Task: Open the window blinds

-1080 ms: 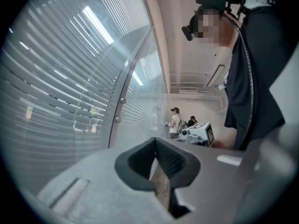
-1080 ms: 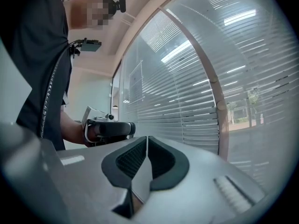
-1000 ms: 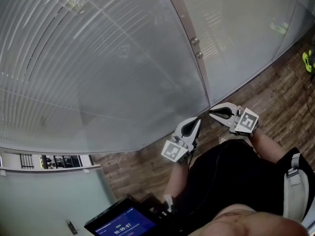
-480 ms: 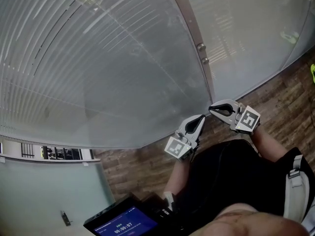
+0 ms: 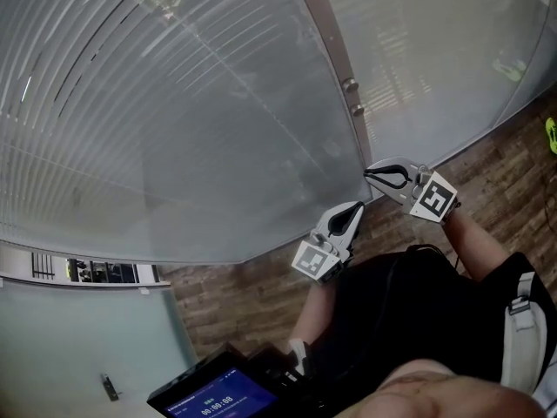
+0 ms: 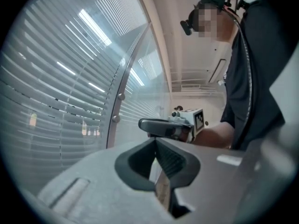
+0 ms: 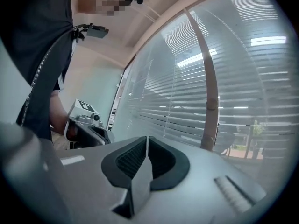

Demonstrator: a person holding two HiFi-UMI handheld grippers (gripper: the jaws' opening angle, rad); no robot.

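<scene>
Horizontal slatted blinds (image 5: 174, 120) hang shut behind a curved glass wall, also seen in the left gripper view (image 6: 51, 92) and the right gripper view (image 7: 261, 83). A metal post (image 5: 335, 50) with two round knobs (image 5: 352, 97) divides the glass panes. My right gripper (image 5: 366, 175) is shut and empty, its tip close to the foot of the post. My left gripper (image 5: 357, 205) is also shut with nothing in it, just below and left of the right one. Each gripper view shows its own jaws pressed together, the left gripper (image 6: 155, 141) and the right gripper (image 7: 147, 138).
Wooden plank floor (image 5: 487, 172) runs along the base of the glass. A dark device with a lit screen (image 5: 218, 397) hangs at the person's front. A yellow-green object (image 5: 551, 134) lies on the floor at the far right. A pale wall panel (image 5: 78, 347) fills the lower left.
My right gripper has risen and rolled, moving closer to the foot of the metal post. The left gripper has shifted only slightly. Both stay shut.
</scene>
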